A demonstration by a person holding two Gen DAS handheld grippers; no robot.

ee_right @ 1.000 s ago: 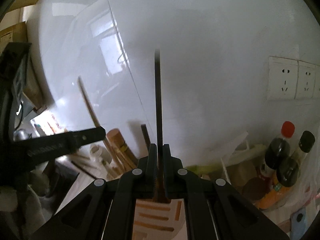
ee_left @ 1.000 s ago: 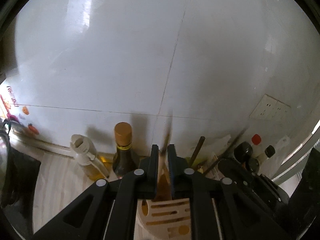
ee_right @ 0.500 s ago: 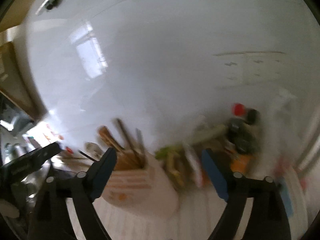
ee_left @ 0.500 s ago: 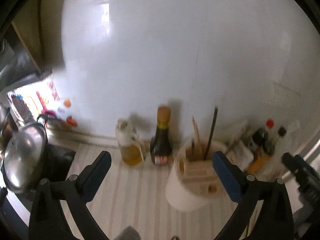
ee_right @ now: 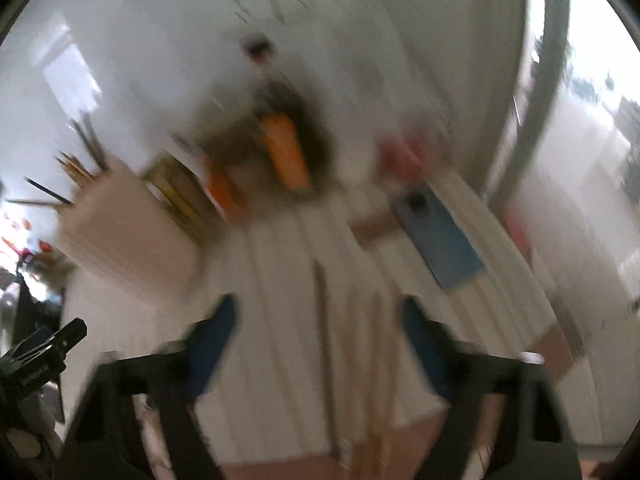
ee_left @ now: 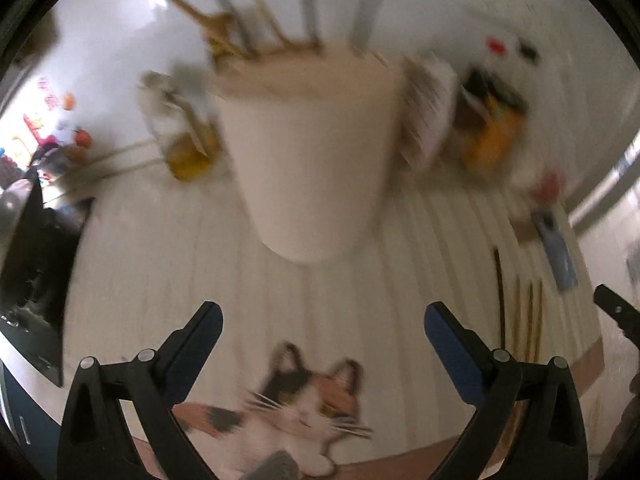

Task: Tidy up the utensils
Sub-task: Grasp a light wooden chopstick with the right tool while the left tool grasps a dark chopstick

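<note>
The utensil holder [ee_left: 316, 152], a pale round tub, stands straight ahead of the left gripper [ee_left: 322, 324], beyond its tips and apart from them, with chopsticks and other handles [ee_left: 248, 40] sticking up out of its top. More loose chopsticks [ee_right: 360, 344] lie flat on the striped mat [ee_left: 168, 264], running lengthwise between the fingers of the right gripper [ee_right: 318, 316]; whether the pads touch them is lost in the blur.

The left gripper tilts steeply down at the mat, its jaws spread as wide as they go, nothing between them. The right gripper also points steeply down; its jaws have just been closing from a wider spread and stand about half apart.

Ahead of the left gripper and to its left sits an oil bottle [ee_left: 188, 148]; to its right a cluster of packets and bottles [ee_left: 488, 128] crowds against the white wall. A blue phone [ee_right: 440, 236] lies ahead and right of the right gripper, near the mat's edge. A cat picture [ee_left: 304, 396] marks the mat's near edge under the left gripper. The mat between the holder and the left gripper lies bare.
</note>
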